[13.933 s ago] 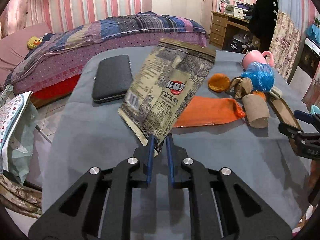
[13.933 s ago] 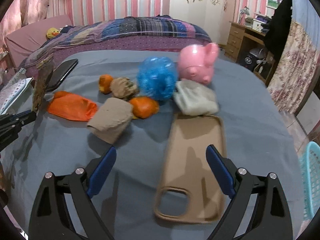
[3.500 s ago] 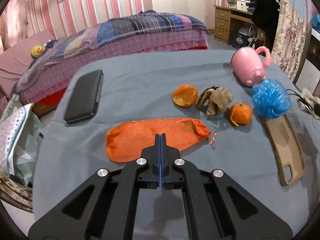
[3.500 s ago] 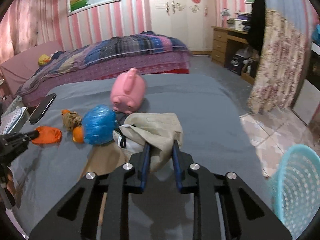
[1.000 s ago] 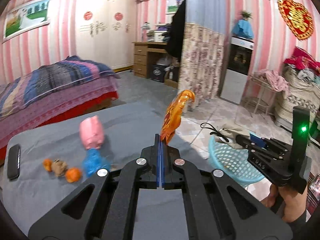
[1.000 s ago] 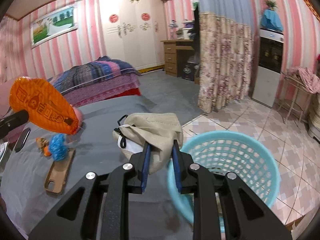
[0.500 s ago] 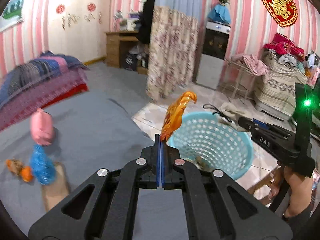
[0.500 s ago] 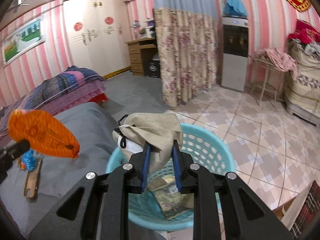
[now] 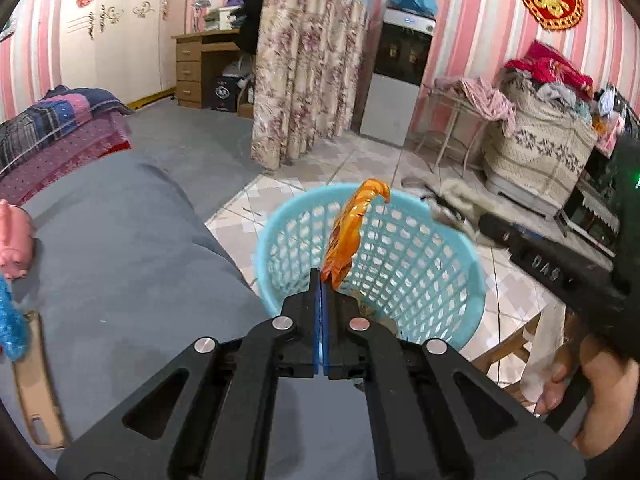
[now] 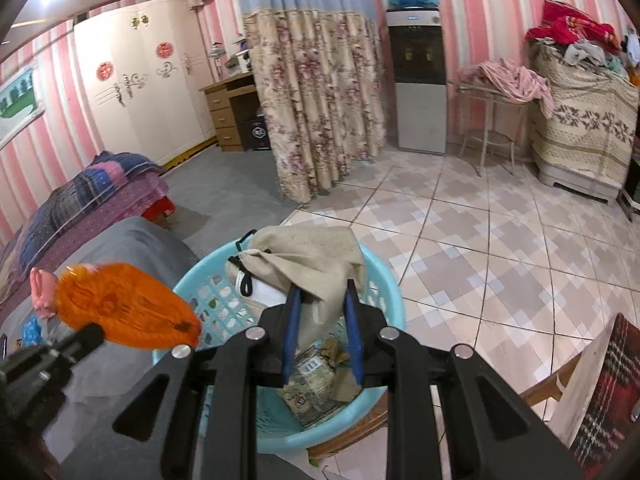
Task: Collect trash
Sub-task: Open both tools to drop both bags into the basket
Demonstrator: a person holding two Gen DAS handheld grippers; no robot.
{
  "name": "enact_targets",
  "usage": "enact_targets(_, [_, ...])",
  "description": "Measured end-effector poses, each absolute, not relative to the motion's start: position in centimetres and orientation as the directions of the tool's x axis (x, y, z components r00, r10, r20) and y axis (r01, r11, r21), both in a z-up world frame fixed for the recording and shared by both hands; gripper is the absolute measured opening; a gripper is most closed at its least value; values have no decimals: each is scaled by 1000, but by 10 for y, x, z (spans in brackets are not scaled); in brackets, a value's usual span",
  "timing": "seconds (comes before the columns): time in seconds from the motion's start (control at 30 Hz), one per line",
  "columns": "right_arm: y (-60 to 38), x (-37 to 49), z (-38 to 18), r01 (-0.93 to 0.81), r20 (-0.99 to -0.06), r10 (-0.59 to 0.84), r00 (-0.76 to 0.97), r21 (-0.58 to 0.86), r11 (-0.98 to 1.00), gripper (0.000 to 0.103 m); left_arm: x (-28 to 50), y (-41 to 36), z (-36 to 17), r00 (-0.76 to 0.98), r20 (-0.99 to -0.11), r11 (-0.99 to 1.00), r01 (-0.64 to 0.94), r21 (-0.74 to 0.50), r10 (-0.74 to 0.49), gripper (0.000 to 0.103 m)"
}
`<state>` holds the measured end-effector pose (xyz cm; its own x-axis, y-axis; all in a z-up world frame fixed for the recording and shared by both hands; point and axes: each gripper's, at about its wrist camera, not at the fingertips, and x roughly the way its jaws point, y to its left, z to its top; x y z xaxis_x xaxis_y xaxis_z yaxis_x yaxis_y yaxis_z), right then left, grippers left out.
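Note:
My left gripper (image 9: 322, 276) is shut on an orange plastic wrapper (image 9: 352, 232) and holds it upright over the near rim of the light blue basket (image 9: 440, 280). The wrapper (image 10: 128, 312) also shows in the right wrist view, left of the basket (image 10: 384, 280). My right gripper (image 10: 320, 292) is shut on a beige cloth bundle (image 10: 312, 260) with a black cord, held right above the basket. A printed snack bag (image 10: 312, 380) and scraps lie inside the basket.
The grey-covered table (image 9: 120, 260) is to the left with a pink piggy bank (image 9: 16, 240), a blue mesh ball (image 9: 12, 328) and a tan phone case (image 9: 36, 380). Tiled floor (image 10: 500, 240), floral curtain (image 10: 320, 100), a wooden stool (image 9: 508, 344) under the basket.
Both grippers have moved closer to the basket. The orange wrapper now hangs over its rim and the beige bundle sits directly above its opening. Both stay shut on their loads.

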<state>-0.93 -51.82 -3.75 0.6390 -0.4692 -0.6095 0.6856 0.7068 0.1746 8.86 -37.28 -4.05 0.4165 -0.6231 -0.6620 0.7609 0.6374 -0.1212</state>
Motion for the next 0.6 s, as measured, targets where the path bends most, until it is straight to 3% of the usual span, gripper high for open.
enact_targets(0.13, [-524,-11,-42,696,-615,-476,629,171,698,22,89,-389,-52,429,-677,632,772,-69,-599,0])
enact_targets(0.17, [-526,-11,-43,698,-617,-476,627,172,696,22,90,-391,-54,426,-679,628,775,-66,-597,5])
enact_targets(0.2, [-525,-11,-44,698,-619,-476,626,171,695,22,92,-392,-56,426,-683,629,775,-63,-593,11])
enact_targets(0.27, [-522,-10,-45,698,-622,-476,622,164,697,22,95,-391,-54,442,-678,644,762,-62,-588,54])
enact_targets(0.4, [-519,-4,-47,694,-625,-478,617,146,705,22,101,-378,-43,489,-651,680,731,-57,-580,65])
enact_targets(0.47, [-516,-2,-50,689,-628,-475,616,137,711,23,104,-366,-35,539,-629,711,702,-31,-560,80])
enact_targets(0.6, [-509,14,-54,673,-638,-469,610,105,732,25,113,-331,-22,610,-601,767,641,-8,-516,85])
